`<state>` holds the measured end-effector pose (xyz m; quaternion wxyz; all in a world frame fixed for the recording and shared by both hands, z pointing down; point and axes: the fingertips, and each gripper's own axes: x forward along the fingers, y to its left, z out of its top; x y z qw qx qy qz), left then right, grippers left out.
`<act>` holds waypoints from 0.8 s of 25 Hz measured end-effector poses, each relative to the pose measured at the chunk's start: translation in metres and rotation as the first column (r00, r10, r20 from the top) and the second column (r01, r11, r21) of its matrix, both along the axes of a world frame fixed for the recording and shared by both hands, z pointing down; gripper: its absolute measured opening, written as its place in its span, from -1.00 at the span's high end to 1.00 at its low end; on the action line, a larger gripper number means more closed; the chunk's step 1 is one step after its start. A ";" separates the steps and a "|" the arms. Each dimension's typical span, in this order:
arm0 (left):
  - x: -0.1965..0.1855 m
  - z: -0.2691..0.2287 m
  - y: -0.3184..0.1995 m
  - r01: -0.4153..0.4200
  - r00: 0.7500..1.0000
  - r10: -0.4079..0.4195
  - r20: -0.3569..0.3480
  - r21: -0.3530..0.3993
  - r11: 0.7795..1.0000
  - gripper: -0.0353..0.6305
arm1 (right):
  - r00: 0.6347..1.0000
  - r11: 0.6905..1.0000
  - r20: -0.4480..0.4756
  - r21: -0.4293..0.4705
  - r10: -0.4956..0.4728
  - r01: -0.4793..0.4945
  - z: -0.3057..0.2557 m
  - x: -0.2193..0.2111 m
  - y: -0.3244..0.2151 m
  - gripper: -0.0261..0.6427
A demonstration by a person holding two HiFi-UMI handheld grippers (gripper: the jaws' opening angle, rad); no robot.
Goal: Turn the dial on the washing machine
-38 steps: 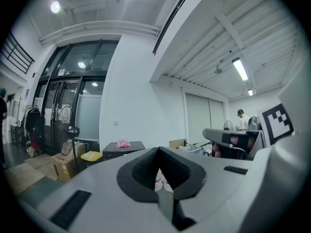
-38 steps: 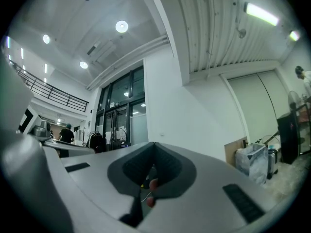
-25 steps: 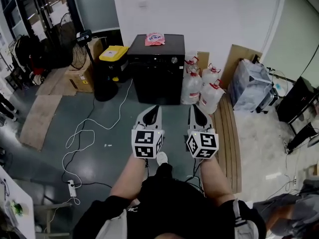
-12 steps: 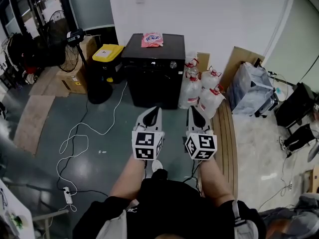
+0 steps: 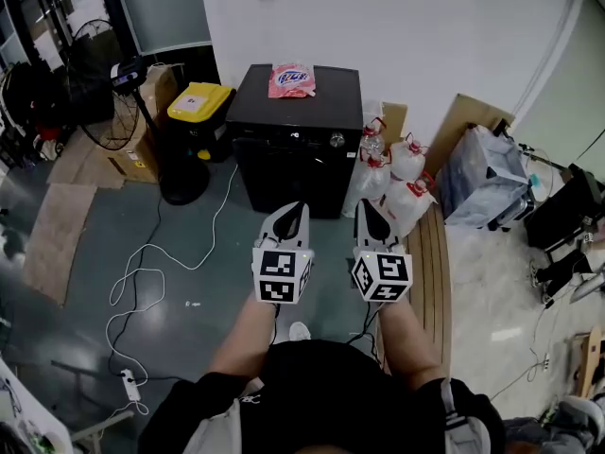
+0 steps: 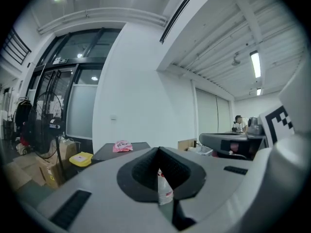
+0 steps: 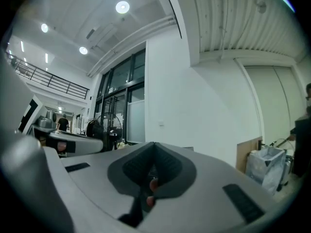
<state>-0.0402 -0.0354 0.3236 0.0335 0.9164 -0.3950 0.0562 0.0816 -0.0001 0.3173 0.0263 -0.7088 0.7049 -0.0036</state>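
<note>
Our left tool (image 5: 294,209) and right tool (image 5: 368,206) are both pinched closed on nothing, side by side, well short of the black washing machine (image 5: 297,164); its dial (image 5: 337,140) lies ahead, on the panel's right end.

ahead of the left hand-held gripper (image 5: 294,211), well apart from it, a pink printed soft packet (image 5: 292,79) lies flat. further to that gripper's left stands a black bin with a yellow lid (image 5: 198,103), with brown cardboard boxes (image 5: 140,132) and a black standing fan (image 5: 90,60) beyond it. a thin white cable (image 5: 151,250) loops over the grey floor (image 5: 85,329) to a white power strip (image 5: 130,385). ahead and right of the right hand-held gripper (image 5: 367,208) cluster clear plastic jugs with red caps (image 5: 397,173). further right sit a grey wrapped bundle (image 5: 482,164) and a leaning brown cardboard sheet (image 5: 463,113).
</note>
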 end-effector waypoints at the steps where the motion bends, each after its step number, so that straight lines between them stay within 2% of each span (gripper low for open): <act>1: 0.001 0.002 -0.012 -0.001 1.000 0.001 0.000 -0.004 1.000 0.86 | 1.000 1.000 -0.005 -0.005 -0.001 0.001 0.002 0.001 -0.013 0.92; 8: 0.013 0.019 -0.079 -0.005 1.000 0.005 -0.002 -0.042 0.999 0.86 | 0.999 0.999 -0.032 -0.032 0.005 -0.006 0.013 0.017 -0.080 0.92; 14: 0.033 0.028 -0.104 -0.005 1.000 0.006 0.009 -0.070 0.998 0.86 | 0.998 0.997 -0.060 -0.079 0.008 -0.013 0.028 0.043 -0.107 0.92; 20: 0.045 0.034 -0.131 0.068 0.998 -0.067 0.006 -0.083 0.994 0.86 | 0.995 0.994 -0.094 -0.109 -0.028 0.018 0.044 0.073 -0.143 0.92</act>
